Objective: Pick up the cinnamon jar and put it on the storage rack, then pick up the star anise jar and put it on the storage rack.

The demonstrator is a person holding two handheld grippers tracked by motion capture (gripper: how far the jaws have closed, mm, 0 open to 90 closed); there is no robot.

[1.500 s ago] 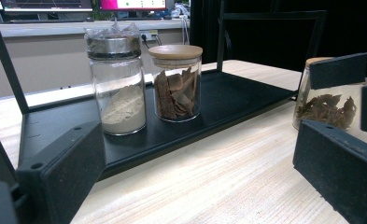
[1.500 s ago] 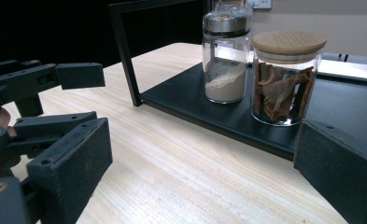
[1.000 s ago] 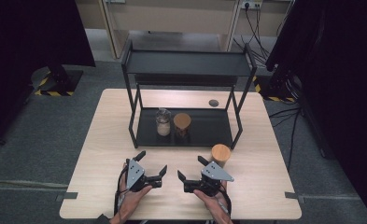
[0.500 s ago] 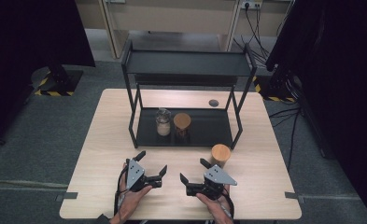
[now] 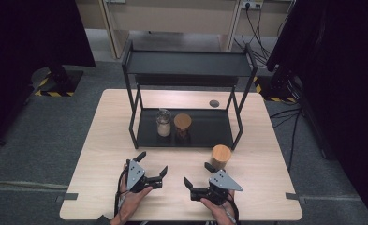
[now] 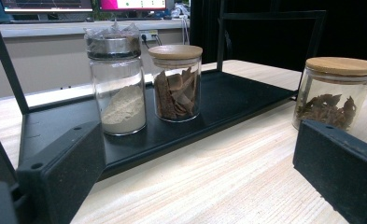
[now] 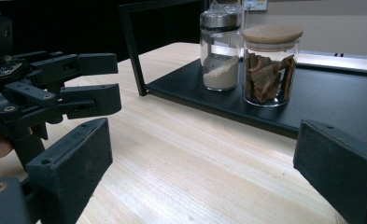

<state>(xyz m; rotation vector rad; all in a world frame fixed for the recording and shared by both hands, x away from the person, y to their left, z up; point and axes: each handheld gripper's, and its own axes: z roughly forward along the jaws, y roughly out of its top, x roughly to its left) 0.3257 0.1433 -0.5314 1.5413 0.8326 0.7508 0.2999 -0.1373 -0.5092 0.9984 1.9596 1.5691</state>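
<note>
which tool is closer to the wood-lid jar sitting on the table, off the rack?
Right. The right tool sits just below the jar; the left tool is farther off to its left.

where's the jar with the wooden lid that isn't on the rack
In the high view the loose jar stands on the table, just in front of the rack's right front leg, beyond the right gripper.

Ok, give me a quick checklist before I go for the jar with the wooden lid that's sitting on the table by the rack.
1. Right gripper open, nothing between its fingers: ok.
2. Left gripper open and empty: ok.
3. Glass jar with round wooden lid upright on the light wooden table: ok.
4. Lid seated flat: ok.
5. Jar standing apart from the black metal rack leg: ok, though close.
6. Right gripper aimed at the jar: not ok, it points toward the left gripper.
</note>
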